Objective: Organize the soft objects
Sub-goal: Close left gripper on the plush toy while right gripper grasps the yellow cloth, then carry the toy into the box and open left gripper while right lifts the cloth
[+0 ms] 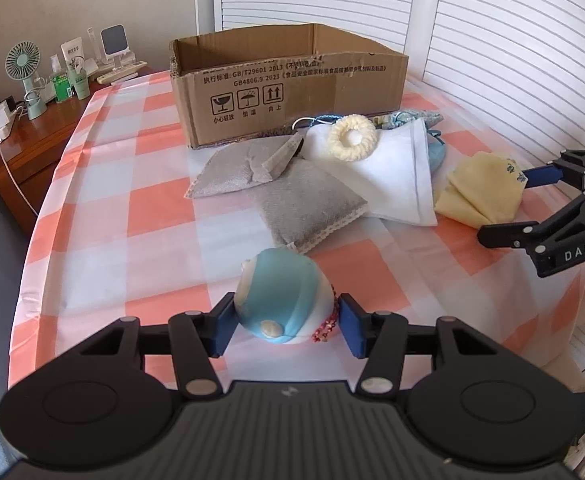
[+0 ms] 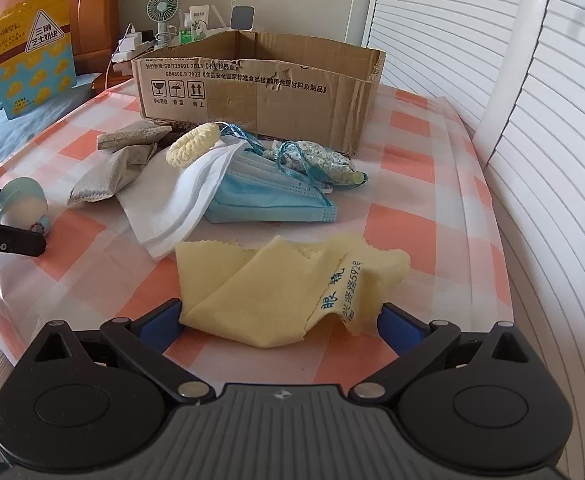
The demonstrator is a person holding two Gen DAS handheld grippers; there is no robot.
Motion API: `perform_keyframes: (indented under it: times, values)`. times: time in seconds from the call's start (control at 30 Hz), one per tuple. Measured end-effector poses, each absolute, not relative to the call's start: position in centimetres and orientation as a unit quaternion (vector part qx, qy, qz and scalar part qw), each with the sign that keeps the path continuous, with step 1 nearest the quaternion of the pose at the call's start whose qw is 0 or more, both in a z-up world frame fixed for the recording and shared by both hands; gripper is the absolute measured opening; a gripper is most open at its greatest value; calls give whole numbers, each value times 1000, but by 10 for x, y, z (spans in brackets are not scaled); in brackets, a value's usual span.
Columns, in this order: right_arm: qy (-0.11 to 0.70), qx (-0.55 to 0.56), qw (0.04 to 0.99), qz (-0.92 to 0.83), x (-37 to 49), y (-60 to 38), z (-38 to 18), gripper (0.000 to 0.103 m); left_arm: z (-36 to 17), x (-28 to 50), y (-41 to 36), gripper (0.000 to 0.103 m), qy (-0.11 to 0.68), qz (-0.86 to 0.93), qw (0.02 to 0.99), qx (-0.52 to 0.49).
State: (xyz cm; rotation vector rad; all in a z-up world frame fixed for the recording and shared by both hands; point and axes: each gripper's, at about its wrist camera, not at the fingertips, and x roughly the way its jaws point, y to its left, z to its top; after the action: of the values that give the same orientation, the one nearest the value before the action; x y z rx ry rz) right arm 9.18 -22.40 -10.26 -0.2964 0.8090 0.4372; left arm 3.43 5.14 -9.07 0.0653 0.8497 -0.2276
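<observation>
A blue and white soft doll (image 1: 278,298) lies on the checked tablecloth between the fingers of my left gripper (image 1: 282,322); the left finger touches it and the right one stands just off it. It also shows in the right wrist view (image 2: 22,204). My right gripper (image 2: 280,324) is open around the near edge of a yellow cloth (image 2: 276,288), seen too in the left wrist view (image 1: 482,188). Behind lie grey pouches (image 1: 292,196), a white cloth (image 1: 388,172), a cream knitted ring (image 1: 351,137), blue face masks (image 2: 268,196) and a patterned sachet (image 2: 324,160).
An open cardboard box (image 1: 292,88) stands at the back of the table (image 1: 124,208). A wooden nightstand (image 1: 32,136) with a small fan (image 1: 24,68) and bottles is at the far left. White slatted doors (image 2: 552,120) run along the right.
</observation>
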Motion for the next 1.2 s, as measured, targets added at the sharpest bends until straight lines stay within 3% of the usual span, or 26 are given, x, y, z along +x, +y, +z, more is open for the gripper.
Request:
perform_keyframes:
  times: [0.2,0.3,0.5,0.57,0.77,0.87,1.2]
  values:
    - [376,-185,885,202,99,-208,-101,103,-90,35,51,53,411,-110,904,31]
    - [378,-184,883,209,102,-204,-100,98,-90,36,52,53,411,-110,904,29]
    - [395,-148,883,204,106,-209,-96,73,-90,38,51,53,412,-111,904,29]
    - [395,-145,886,193,107,-211,-95,56,-90,38,51,52,413,-112,903,29]
    - [396,-141,891,173,106,-219,-92,27,-88,40,53,50,417,-119,901,25]
    - [399,-130,891,175,105,-223,-89,19,-86,41,55,50,419,-120,900,23]
    - [374,-116,902,182,98,-228,-56,16,-60,43,60,49,407,-138,903,27]
